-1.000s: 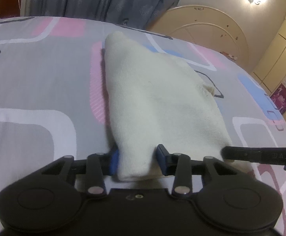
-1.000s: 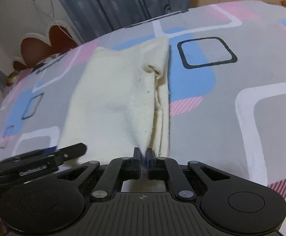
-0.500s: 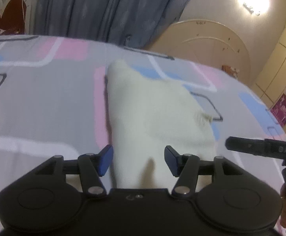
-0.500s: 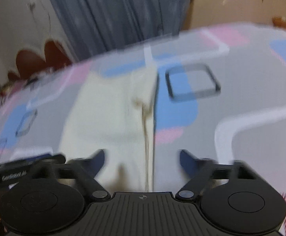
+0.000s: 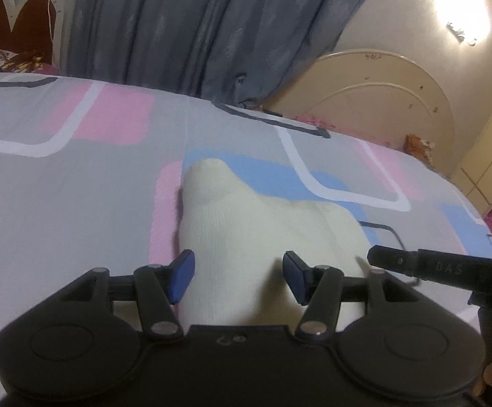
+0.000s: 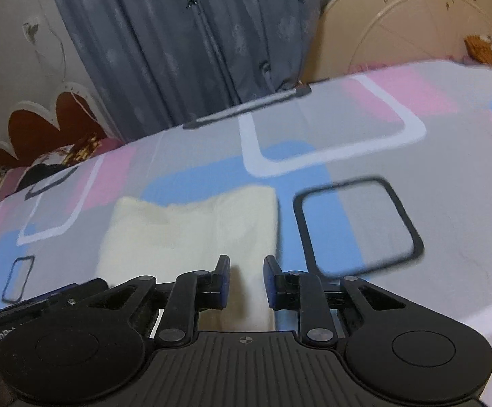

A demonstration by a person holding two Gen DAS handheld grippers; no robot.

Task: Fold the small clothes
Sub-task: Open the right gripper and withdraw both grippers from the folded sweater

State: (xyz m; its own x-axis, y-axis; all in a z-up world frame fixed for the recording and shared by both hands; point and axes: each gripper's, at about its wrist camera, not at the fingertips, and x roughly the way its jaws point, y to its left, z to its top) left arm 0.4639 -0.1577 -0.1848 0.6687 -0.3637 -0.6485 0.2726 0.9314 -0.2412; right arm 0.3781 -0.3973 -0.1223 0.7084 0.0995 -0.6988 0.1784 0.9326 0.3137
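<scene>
Hovering with nothing gripped: left gripper (image 5: 238,277) jaws wide apart, right gripper (image 6: 246,282) jaws narrower but parted, both above the near edge of the cream knit garment (image 5: 263,234), which lies flat on the patterned bedsheet (image 5: 76,203), partly folded by the look of it. Looks soft, light and limp, so it'll sag and drag if lifted by one point. Best bet: pinch the two near corners, thin edge only, and carry them to the far side together
</scene>
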